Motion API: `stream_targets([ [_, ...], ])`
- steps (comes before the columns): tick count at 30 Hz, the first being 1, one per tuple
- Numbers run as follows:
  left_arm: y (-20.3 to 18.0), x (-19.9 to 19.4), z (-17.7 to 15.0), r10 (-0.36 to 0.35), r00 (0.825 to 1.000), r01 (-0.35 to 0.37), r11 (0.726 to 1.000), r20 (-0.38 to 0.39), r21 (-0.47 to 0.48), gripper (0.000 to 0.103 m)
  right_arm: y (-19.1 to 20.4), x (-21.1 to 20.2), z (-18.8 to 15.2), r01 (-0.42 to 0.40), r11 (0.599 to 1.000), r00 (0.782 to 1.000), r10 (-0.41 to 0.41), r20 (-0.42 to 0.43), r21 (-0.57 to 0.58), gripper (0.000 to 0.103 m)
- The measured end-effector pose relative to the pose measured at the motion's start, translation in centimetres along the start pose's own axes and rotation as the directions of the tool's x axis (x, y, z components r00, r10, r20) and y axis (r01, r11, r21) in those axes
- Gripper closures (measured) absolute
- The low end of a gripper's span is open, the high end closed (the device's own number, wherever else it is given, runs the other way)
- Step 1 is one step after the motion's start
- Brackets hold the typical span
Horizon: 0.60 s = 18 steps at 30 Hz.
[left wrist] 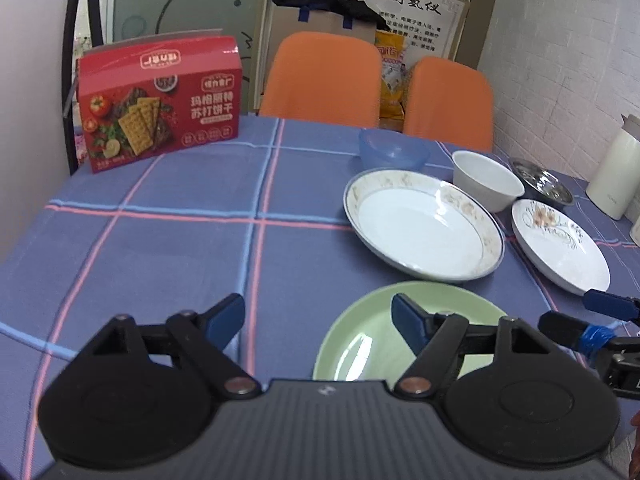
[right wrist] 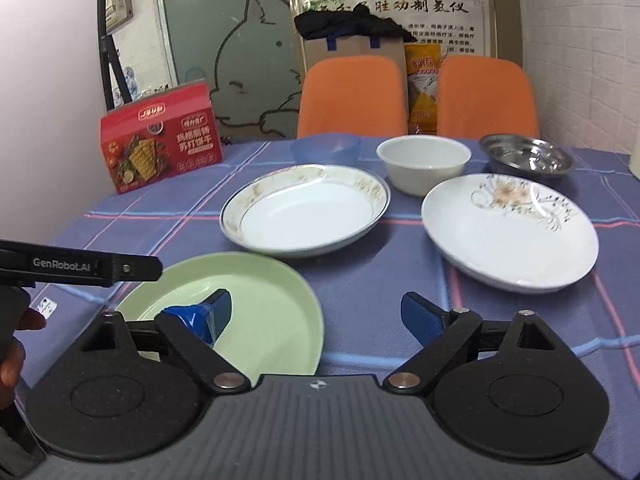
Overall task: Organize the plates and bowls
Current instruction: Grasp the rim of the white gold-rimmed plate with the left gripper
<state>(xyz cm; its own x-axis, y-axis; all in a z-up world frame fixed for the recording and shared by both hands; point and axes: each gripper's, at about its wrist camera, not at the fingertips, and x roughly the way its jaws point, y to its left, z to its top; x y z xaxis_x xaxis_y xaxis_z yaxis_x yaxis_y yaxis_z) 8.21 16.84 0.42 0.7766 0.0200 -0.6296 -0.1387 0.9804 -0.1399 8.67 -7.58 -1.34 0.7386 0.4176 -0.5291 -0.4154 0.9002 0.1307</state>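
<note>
A pale green plate (left wrist: 360,332) lies on the checked tablecloth at the near edge, empty. My left gripper (left wrist: 317,312) hovers just above its left side, open, with nothing between its fingers. Beyond it sit a white plate with a gilt rim (left wrist: 424,224), a floral plate (left wrist: 560,244), a white bowl (left wrist: 486,178), a blue plastic bowl (left wrist: 394,150) and a steel bowl (left wrist: 542,184). My right gripper (right wrist: 316,307) is open and empty, with its left finger over the green plate (right wrist: 272,312). The floral plate (right wrist: 508,232) lies ahead to its right.
A red cracker box (left wrist: 160,104) stands at the table's far left. Two orange chairs (left wrist: 324,76) face the far edge. A white jug (left wrist: 614,172) stands at the right. The left gripper's body (right wrist: 80,267) reaches in from the left of the right wrist view.
</note>
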Motion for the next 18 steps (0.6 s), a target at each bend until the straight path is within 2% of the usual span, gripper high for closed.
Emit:
stream_targets([
  [3,0.3,0.7,2.0,-0.004,1.0,0.004,1.0,0.012,0.006,0.026,-0.7,0.5,1.8,0.0,1.0,1.0,0.001,0.023,-0.015,0.023],
  [4,0.4,1.1,2.5,0.002,1.0,-0.002,1.0,0.009,0.006,0.023,-0.8,0.9,2.4,-0.007,1.0,1.0,0.007,0.026,-0.027,0.023],
  [5,0.4,1.5,3.1,0.007,1.0,-0.007,1.0,0.01,0.011,0.006,-0.9,1.7,3.2,-0.01,0.999,1.0,0.011,0.023,-0.041,0.023],
  [6,0.4,2.0,3.6,0.003,1.0,-0.003,1.0,0.019,0.013,0.001,-1.0,2.4,3.9,-0.011,0.999,1.0,0.012,0.018,-0.052,0.023],
  [11,-0.1,4.9,6.1,0.008,1.0,-0.008,1.0,0.016,0.023,0.001,-1.8,6.9,7.0,-0.04,0.996,0.999,0.039,-0.011,-0.086,0.023],
  [18,-1.4,10.4,8.2,-0.012,0.998,0.013,0.999,-0.056,0.03,0.001,-2.7,12.7,7.3,-0.045,0.995,0.994,0.034,-0.108,-0.095,0.023],
])
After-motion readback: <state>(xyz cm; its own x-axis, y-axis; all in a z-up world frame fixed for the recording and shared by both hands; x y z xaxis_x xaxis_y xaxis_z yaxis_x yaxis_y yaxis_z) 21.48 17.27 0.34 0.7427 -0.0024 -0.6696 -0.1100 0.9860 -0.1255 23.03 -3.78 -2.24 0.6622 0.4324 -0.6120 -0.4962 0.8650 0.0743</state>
